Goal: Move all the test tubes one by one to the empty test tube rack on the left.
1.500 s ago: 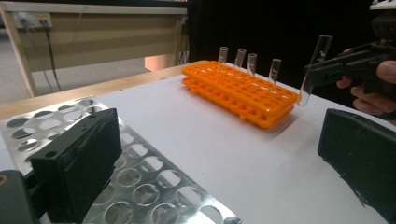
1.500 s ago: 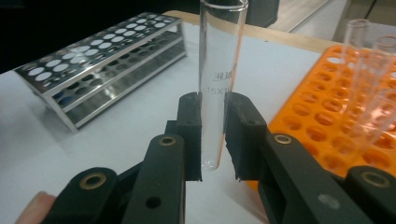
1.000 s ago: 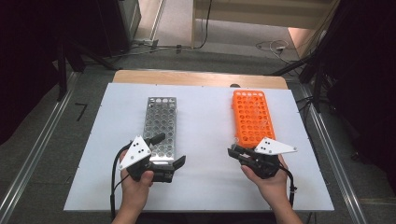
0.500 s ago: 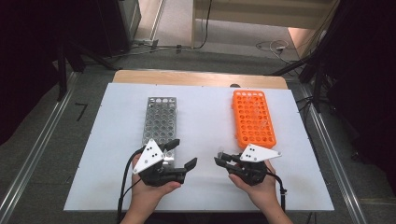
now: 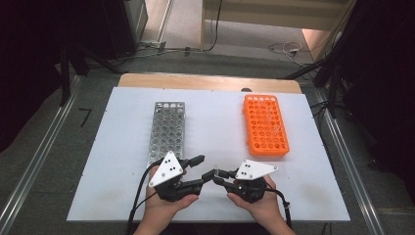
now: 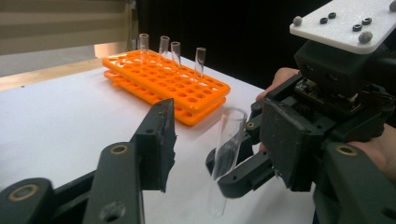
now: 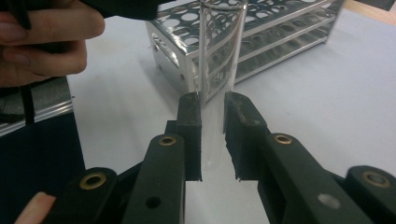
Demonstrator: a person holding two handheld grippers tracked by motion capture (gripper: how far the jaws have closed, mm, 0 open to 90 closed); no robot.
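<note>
Two racks unchanged toward the far edge of the white table (image 5: 122,147): silver rack (image 5: 166,129) left, orange rack (image 5: 265,125) right, with four tubes standing in it. Changed since a second ago: both hands drawn in from the racks' near ends to the middle of the near edge, tips now meeting. Right gripper (image 5: 216,176) clamped low on a clear test tube (image 6: 228,149), held upright. Left gripper (image 5: 204,169) just been closing, jaws about half apart, tube between them, pads not yet on the glass. Looks like a hand-over: needs the left pads firm on the tube before the right lets go, else risks a drop onto the table.
</note>
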